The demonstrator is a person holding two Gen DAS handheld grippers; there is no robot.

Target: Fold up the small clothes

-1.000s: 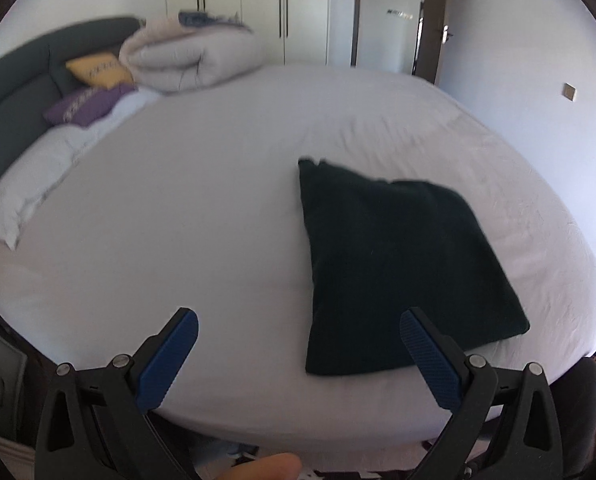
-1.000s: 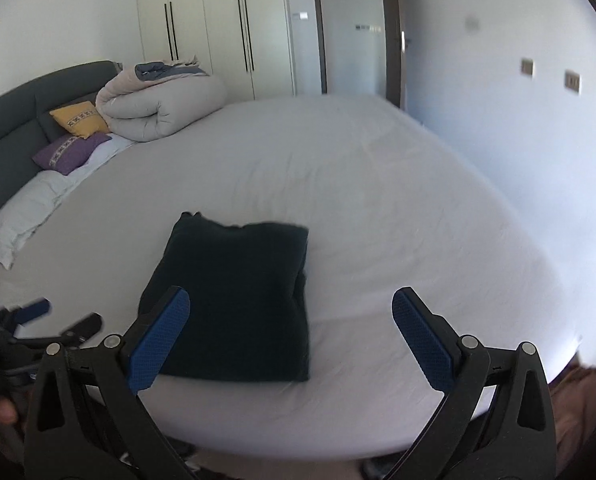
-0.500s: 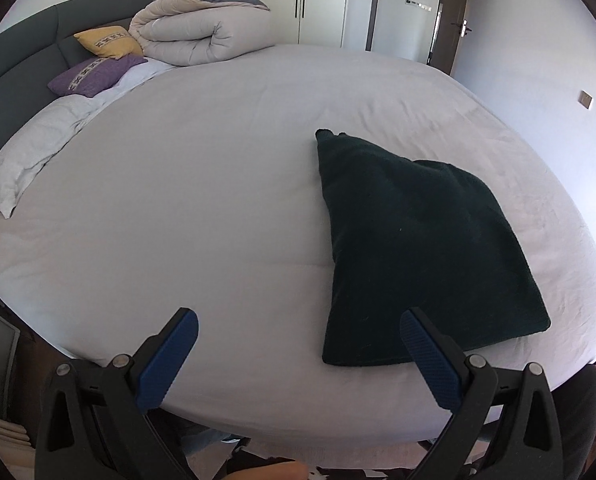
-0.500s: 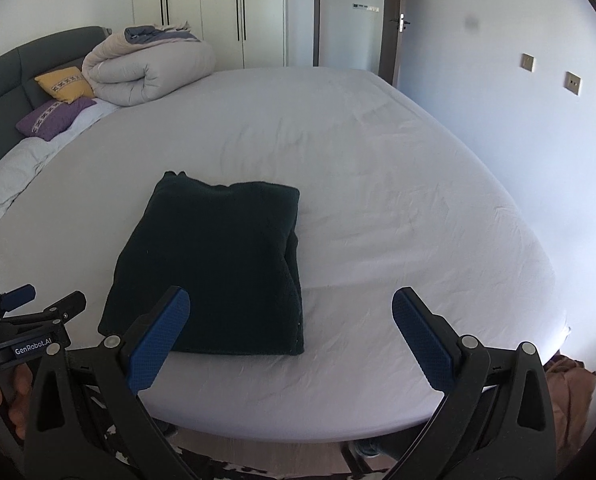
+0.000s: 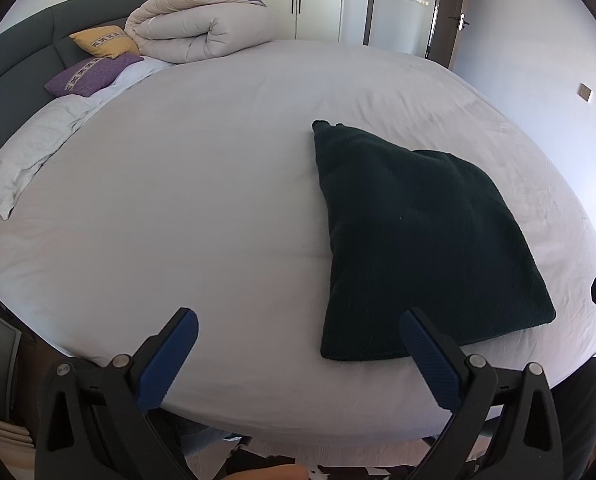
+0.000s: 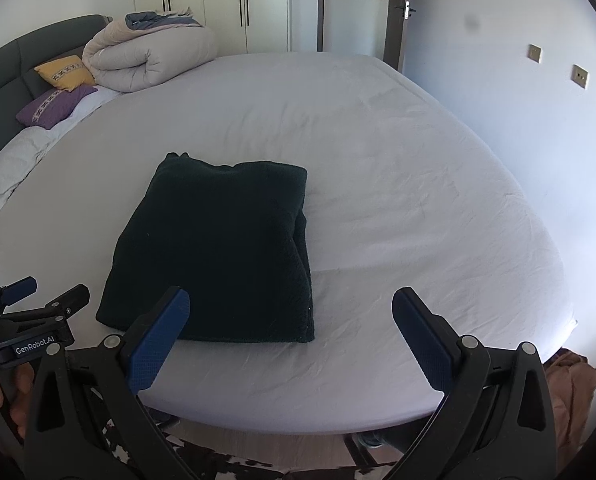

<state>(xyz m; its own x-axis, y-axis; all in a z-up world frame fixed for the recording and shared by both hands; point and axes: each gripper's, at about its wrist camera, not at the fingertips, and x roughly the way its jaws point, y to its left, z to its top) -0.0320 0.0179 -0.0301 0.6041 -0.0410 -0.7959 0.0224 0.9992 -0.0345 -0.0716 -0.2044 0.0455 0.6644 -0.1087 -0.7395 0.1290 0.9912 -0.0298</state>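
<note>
"GenRobot.AI" in white on the left tool point(image 6: 44, 294)

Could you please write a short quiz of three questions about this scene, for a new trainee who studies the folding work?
1. True or false: the dark green folded fleece garment lies flat on the white bed sheet, and neither claw touches it.
2. Multiple choice: the left claw and the right claw are A) both open and empty, B) both shut on cloth, C) one open and one shut.
3. Fill in: the rolled beige duvet rests at the head of the bed, next to the yellow cushion and the ______ cushion.

Key: 1 true; 2 A; 3 purple.
</note>
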